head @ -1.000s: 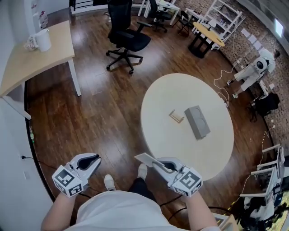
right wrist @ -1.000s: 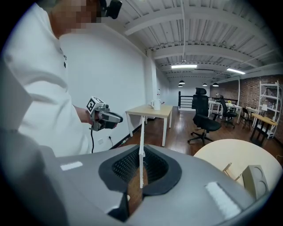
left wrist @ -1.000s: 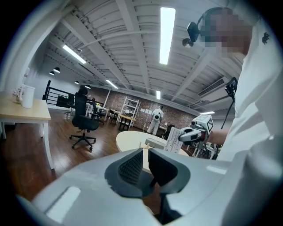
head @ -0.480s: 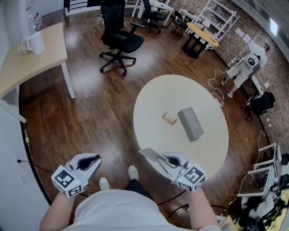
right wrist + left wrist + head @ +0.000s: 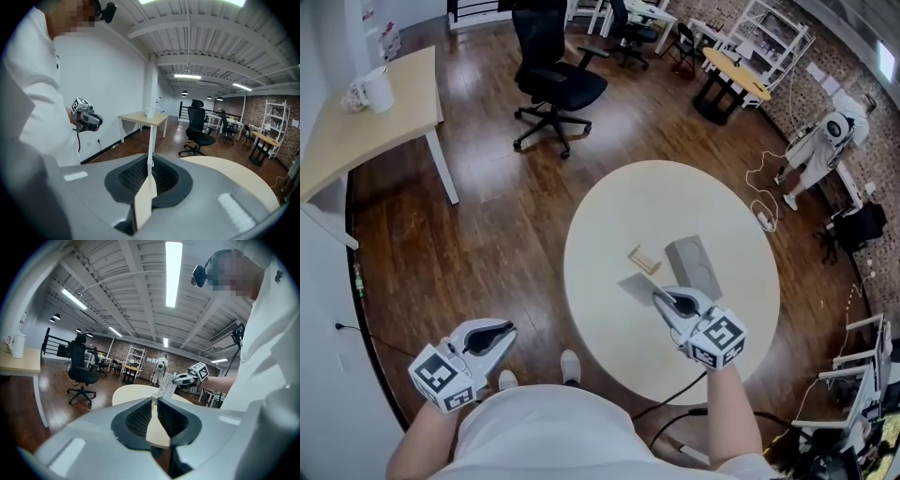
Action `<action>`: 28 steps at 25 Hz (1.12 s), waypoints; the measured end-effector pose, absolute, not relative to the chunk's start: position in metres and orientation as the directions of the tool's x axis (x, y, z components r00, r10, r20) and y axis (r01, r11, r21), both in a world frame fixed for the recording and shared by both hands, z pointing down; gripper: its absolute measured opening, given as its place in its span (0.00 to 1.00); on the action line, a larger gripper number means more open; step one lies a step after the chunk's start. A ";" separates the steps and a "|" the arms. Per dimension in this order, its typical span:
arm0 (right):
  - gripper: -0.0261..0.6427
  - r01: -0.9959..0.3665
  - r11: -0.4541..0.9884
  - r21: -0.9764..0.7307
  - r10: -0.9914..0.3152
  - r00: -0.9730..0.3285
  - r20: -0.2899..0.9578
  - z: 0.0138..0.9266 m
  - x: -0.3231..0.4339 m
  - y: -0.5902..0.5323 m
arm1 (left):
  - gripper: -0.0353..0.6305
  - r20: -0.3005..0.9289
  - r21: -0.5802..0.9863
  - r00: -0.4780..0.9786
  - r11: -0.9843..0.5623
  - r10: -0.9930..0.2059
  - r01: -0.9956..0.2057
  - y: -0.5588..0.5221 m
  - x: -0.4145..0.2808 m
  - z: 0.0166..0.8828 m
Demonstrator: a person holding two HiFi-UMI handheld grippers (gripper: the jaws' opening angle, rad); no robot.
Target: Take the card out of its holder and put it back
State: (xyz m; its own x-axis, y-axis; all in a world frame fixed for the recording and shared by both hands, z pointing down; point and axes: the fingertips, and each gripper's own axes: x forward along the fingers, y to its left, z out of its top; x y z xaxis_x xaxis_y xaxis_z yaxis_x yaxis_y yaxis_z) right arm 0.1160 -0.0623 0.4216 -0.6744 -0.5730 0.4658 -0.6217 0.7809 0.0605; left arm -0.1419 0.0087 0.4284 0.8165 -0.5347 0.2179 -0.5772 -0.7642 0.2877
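My right gripper [image 5: 663, 297] is shut on a pale card [image 5: 635, 284] and holds it over the round cream table [image 5: 609, 225], just short of the small wooden card holder [image 5: 643, 260]. In the right gripper view the card [image 5: 150, 140] stands edge-on between the pads of that gripper [image 5: 150, 176]. My left gripper [image 5: 490, 332] hangs low at the left over the wooden floor, shut with nothing in it [image 5: 153, 404]. From the left gripper view the right gripper [image 5: 185, 378] and its card [image 5: 167, 386] show across the table.
A grey box [image 5: 695, 267] lies right beside the holder. A black office chair [image 5: 558, 80] stands beyond the table and a wooden desk [image 5: 366, 127] with a white jug at far left. Cables and a white robot [image 5: 820, 141] are at the right.
My right gripper has carried the card forward from the table's near edge to just in front of the holder. The left gripper has stayed in place.
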 end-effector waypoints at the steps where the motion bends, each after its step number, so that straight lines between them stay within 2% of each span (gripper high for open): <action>1: 0.07 -0.625 0.778 0.062 -0.576 -0.670 0.468 0.423 0.127 -0.072 | 0.12 0.220 0.287 0.814 -0.762 -0.538 -0.581 0.006 -0.135 0.427; 12: 0.07 -0.619 0.783 0.055 -0.562 -0.668 0.487 0.466 0.208 -0.171 | 0.12 0.272 0.291 0.760 -0.703 -0.590 -0.649 -0.007 -0.083 0.425; 28: 0.07 -0.585 0.810 -0.036 -0.473 -0.689 0.548 0.555 0.229 -0.229 | 0.12 0.365 0.306 0.683 -0.612 -0.632 -0.730 -0.016 -0.063 0.437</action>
